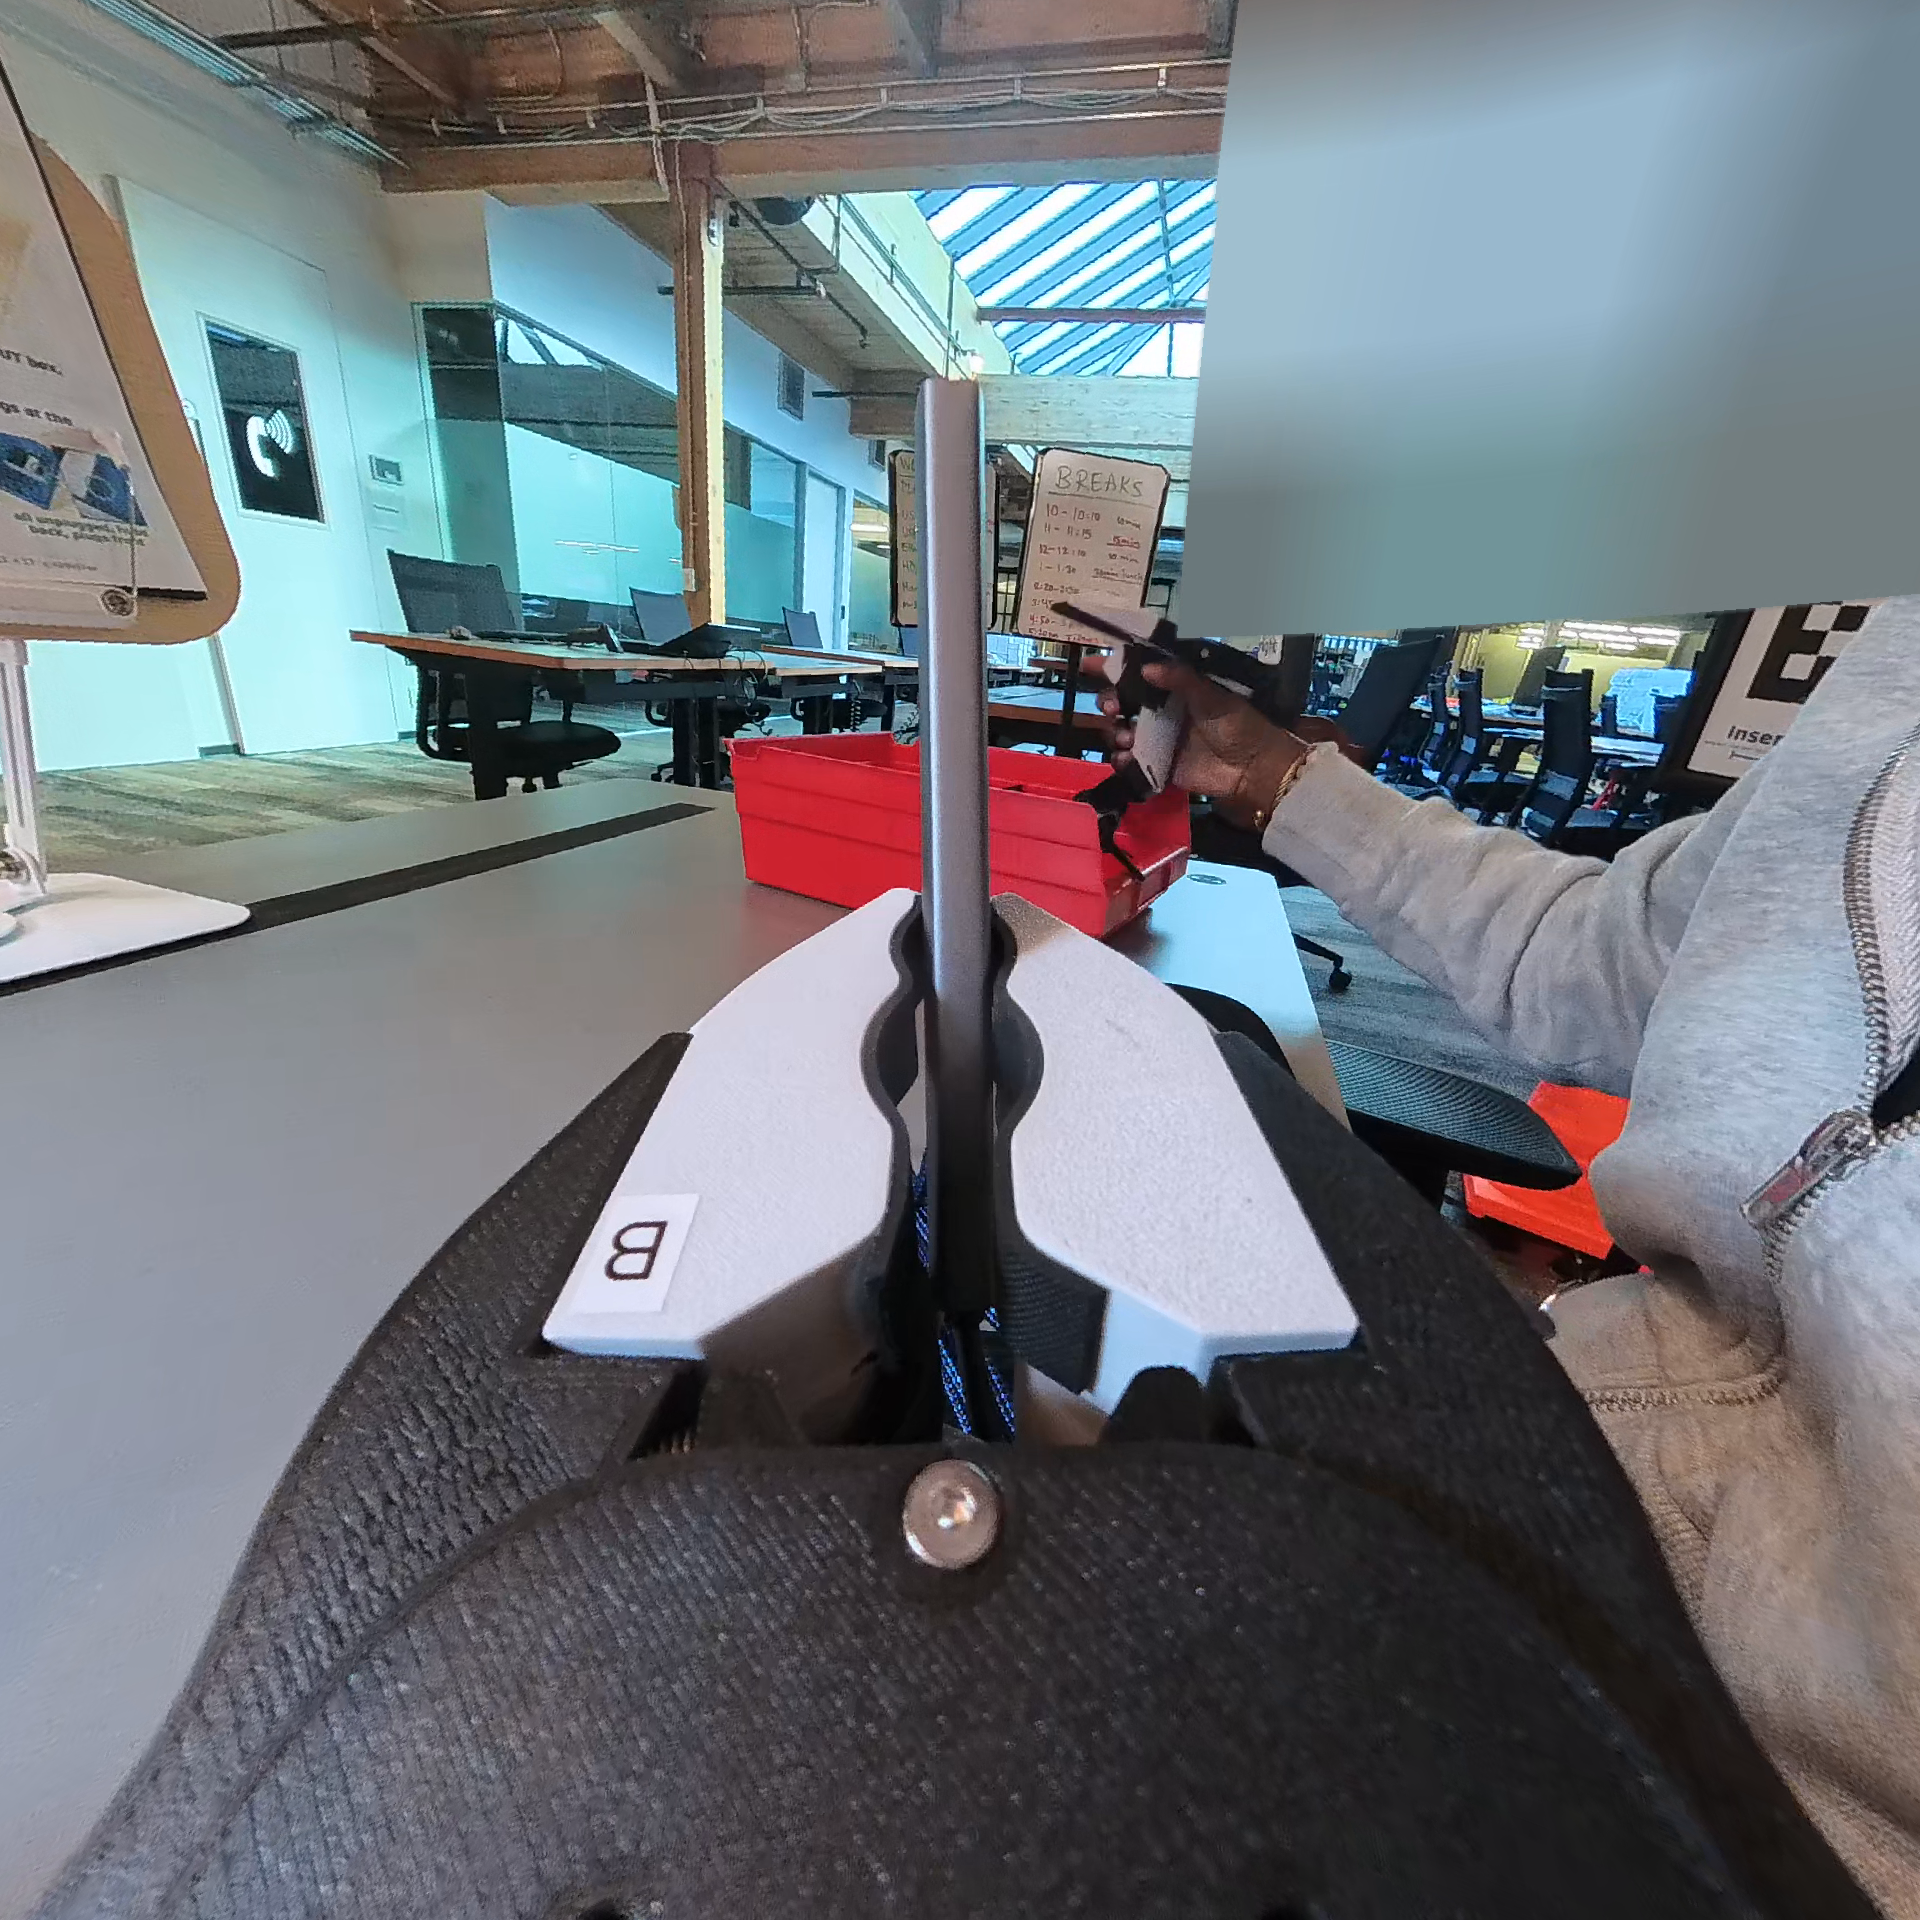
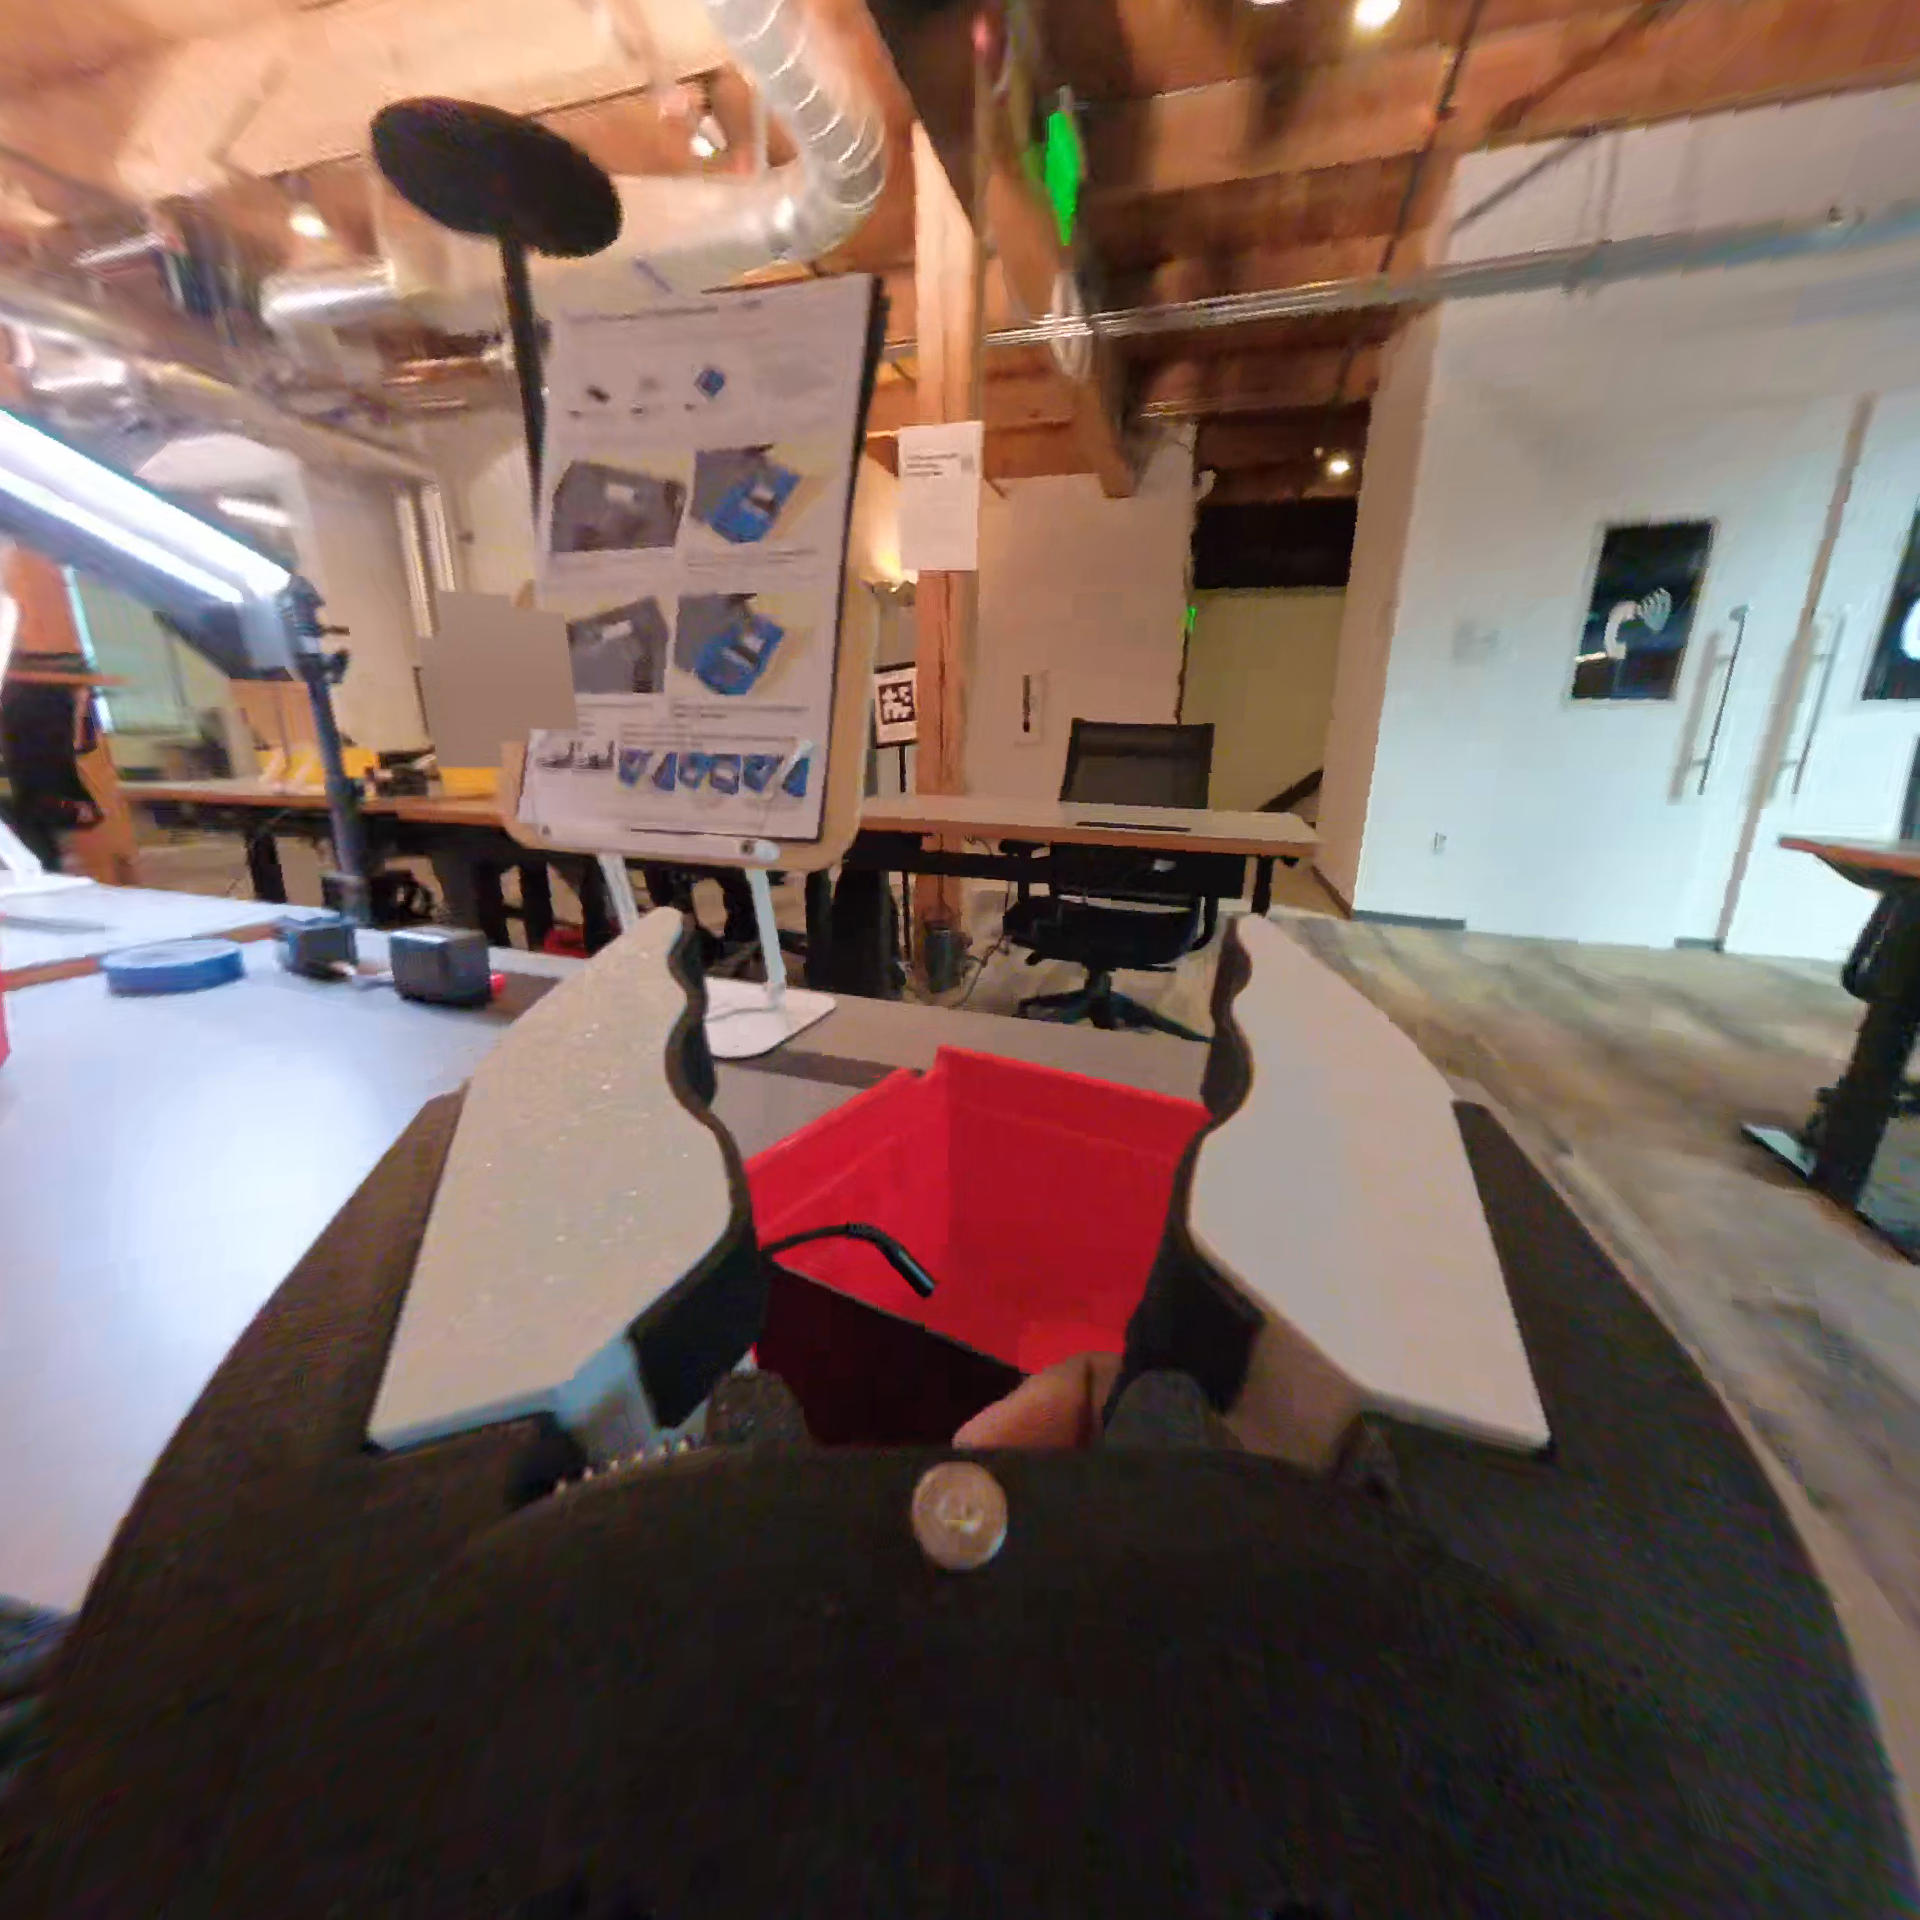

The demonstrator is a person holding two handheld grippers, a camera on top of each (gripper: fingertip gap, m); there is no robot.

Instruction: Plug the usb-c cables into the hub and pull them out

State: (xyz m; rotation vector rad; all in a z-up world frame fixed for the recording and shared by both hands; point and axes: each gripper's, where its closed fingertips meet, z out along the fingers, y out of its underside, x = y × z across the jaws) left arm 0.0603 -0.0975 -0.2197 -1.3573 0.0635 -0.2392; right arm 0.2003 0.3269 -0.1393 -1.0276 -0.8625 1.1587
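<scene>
My left gripper (image 1: 954, 914) is shut on a slim grey hub (image 1: 948, 675). The hub stands upright and edge-on between the white fingers (image 1: 769, 1122), above the grey table (image 1: 312, 1091). A blue braided strand shows below it, between the jaws. My right gripper (image 2: 956, 935) is open and empty, over a red bin (image 2: 997, 1143). A black cable (image 2: 894, 1252) with its plug end lies in that bin. In the left wrist view the right gripper (image 1: 1117, 821) is held in a hand over the red bin (image 1: 831, 821) at the table's far edge.
An instruction sheet on a white stand (image 2: 707, 561) is behind the bin; it also shows at the left (image 1: 62, 416). A blue tape roll (image 2: 171, 964) and small dark boxes (image 2: 442, 961) lie far left. A grey-sleeved arm (image 1: 1507, 914) crosses the right side. Some 45 cm of space lies between my two pairs of fingers.
</scene>
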